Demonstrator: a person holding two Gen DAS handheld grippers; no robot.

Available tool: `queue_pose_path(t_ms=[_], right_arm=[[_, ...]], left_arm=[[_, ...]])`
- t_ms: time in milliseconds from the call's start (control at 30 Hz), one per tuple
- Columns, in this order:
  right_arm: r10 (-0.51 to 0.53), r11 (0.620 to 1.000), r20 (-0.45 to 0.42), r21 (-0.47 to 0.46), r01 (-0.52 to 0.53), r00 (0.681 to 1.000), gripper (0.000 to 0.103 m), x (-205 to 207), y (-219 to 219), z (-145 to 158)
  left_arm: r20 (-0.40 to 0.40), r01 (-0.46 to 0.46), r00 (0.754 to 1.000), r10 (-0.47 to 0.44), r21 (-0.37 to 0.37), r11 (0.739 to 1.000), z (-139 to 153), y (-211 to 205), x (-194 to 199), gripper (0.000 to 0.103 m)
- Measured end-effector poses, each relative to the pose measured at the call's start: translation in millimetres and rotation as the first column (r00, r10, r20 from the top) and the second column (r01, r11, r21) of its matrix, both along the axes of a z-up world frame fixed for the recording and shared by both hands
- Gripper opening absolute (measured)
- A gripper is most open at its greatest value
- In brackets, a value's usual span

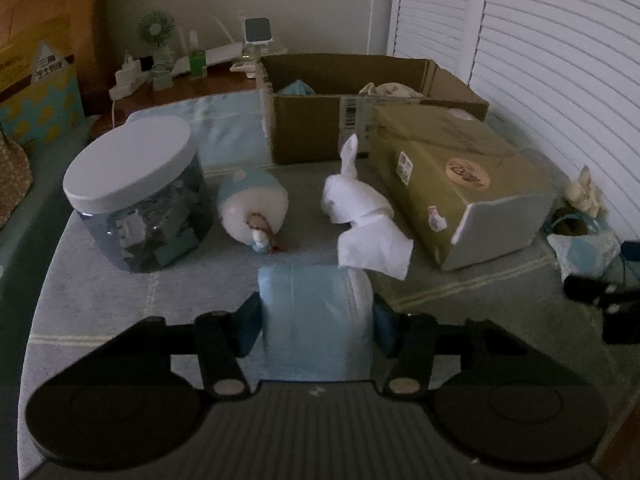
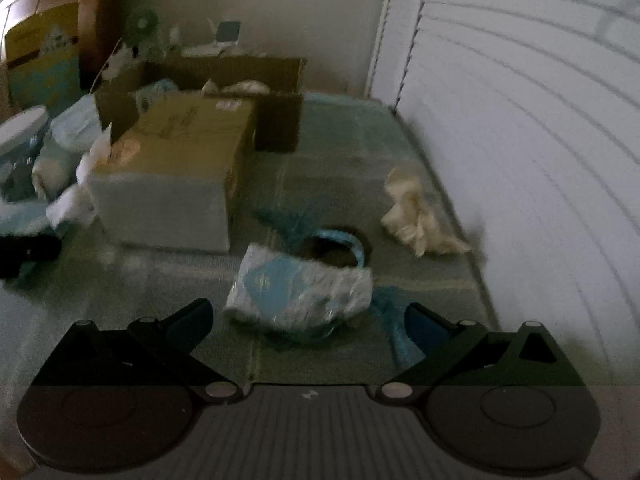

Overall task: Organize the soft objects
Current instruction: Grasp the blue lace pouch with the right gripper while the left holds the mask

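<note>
My left gripper (image 1: 316, 324) is shut on a light blue folded cloth (image 1: 312, 312), held just above the bedspread. Ahead lie a white bunny toy (image 1: 360, 212) and a blue-and-white round soft toy (image 1: 254, 206). An open cardboard box (image 1: 344, 92) at the back holds a blue item (image 1: 298, 87) and a cream item (image 1: 390, 90). My right gripper (image 2: 308, 320) is open, its fingers either side of a blue-and-white crinkly pouch with a handle (image 2: 300, 288). A cream plush (image 2: 416, 212) lies to its right by the blinds.
A lidded clear jar (image 1: 136, 196) stands left. A closed tan box (image 1: 460, 176) lies right of the bunny. A desk with a fan (image 1: 154, 32) and bottles is behind. White blinds (image 2: 520, 120) bound the right side.
</note>
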State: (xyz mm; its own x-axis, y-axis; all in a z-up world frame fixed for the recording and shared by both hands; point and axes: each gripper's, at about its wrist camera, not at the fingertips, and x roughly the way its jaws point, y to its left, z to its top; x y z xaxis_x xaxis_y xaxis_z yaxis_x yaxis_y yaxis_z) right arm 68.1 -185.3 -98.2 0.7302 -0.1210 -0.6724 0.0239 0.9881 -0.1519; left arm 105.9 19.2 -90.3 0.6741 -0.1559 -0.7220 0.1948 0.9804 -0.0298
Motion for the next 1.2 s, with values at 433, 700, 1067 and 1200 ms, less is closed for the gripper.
queue_pose_path(t_ms=[433,700,1067,1200], right_arm=[[-0.014,1.0,-0.066,-0.007,0.013,0.998,0.094,22,10,-9],[-0.033,0.999,-0.076,0.029,0.036,0.997,0.082,23,2,-5],[-0.007,1.0,-0.059,0.029,0.009,0.998,0.052,7,-6,11],[-0.008,0.999,-0.048,0.035,0.009,0.999,0.046,1,-9,16]], left_arm=[[0.007,0.02,1.0,-0.02,-0.008,1.0,0,2,-1,0.054],[0.003,0.025,1.0,-0.025,-0.014,1.0,0,2,1,0.049],[-0.001,0.106,0.994,-0.106,0.014,0.994,11,8,-2,0.038],[0.026,0.126,0.992,-0.126,0.035,0.991,20,10,-7,0.038]])
